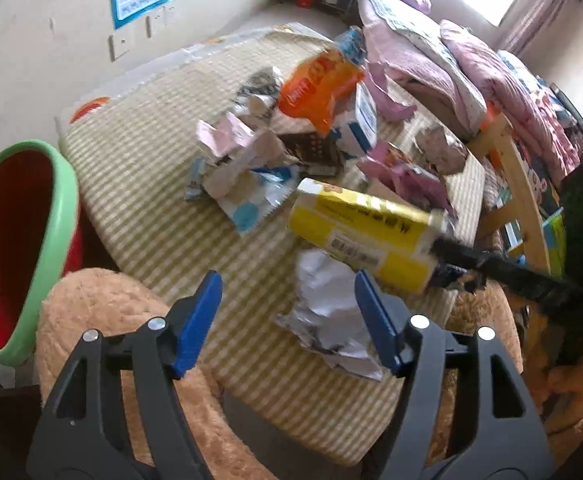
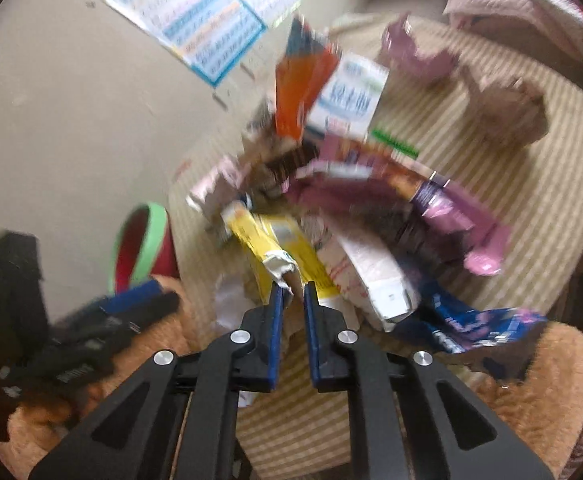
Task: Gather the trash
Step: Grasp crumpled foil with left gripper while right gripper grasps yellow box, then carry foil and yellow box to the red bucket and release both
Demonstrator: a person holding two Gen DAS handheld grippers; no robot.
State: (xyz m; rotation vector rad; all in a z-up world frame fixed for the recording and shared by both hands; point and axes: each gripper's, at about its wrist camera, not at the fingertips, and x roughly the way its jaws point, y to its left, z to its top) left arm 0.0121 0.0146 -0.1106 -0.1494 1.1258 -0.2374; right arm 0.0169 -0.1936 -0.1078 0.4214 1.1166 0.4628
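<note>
1. Tongs of the left gripper (image 1: pixel 287 312) gape wide over crumpled white paper (image 1: pixel 323 304) low in the frame; red bin (image 1: pixel 15 248) at left, yellow box (image 1: pixel 367 236) right of centre.
2. Right gripper (image 2: pixel 291 292) pinches the yellow box's torn end at centre; trash pile (image 2: pixel 331 152) above.

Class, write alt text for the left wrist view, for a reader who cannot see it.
The open left gripper hovers over a crumpled white wrapper on a striped mat, while the right gripper holds a yellow box by its end. Beyond lies a pile of wrappers and cartons, and a green-rimmed red bin stands at the left.
</note>
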